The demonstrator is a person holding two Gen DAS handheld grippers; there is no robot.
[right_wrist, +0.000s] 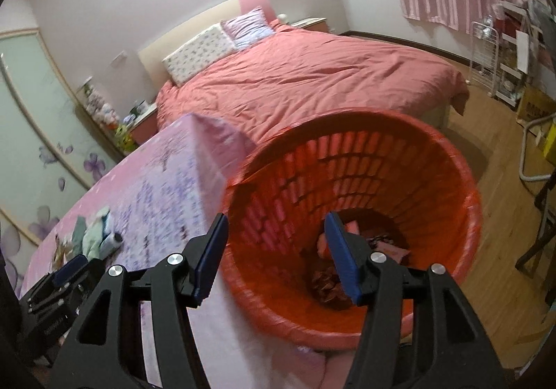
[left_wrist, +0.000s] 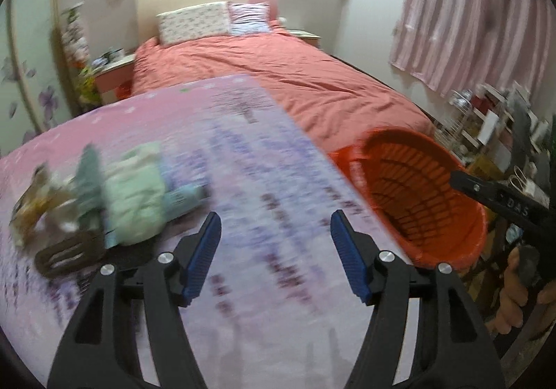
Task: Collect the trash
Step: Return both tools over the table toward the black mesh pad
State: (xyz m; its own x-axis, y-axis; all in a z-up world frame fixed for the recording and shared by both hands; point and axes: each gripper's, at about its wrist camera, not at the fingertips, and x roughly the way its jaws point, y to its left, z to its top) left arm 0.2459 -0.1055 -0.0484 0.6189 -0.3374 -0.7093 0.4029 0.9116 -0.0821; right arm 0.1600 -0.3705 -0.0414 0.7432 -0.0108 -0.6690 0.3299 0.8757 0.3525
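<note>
Trash (left_wrist: pixel 104 194) lay bunched at the left of the left wrist frame, on the pink and lilac patterned surface (left_wrist: pixel 264 180): pale green and teal crumpled pieces, a light blue tube-like item beside them, brownish wrappers at the far left and a dark slotted object just below the pile. Motion blur smeared all of it, so finer detail could not be read. Your left gripper (left_wrist: pixel 275 232) stood over bare cloth to the right of that pile, its blue-padded jaws apart with nothing between them and apart from the trash.

Your right gripper (right_wrist: pixel 276 236) also had its jaws spread and empty. In the right wrist frame it hung above the near rim of the red basket (right_wrist: pixel 465 215), one finger over the basket's left wall and the other over its inside. The basket stood on the wooden floor (right_wrist: pixel 504 250), just beside the right edge of the surface. At its bottom lay a few pinkish and dark reddish scraps (right_wrist: pixel 385 246). The same pile on the surface showed small at the lower left of that frame, with your left gripper just below it.

Beyond the surface, in the upper middle of both frames, sat a bed (right_wrist: pixel 312 76) under a salmon cover with two pillows at its head. A pink striped curtain (left_wrist: pixel 469 17) hung at the upper right.
</note>
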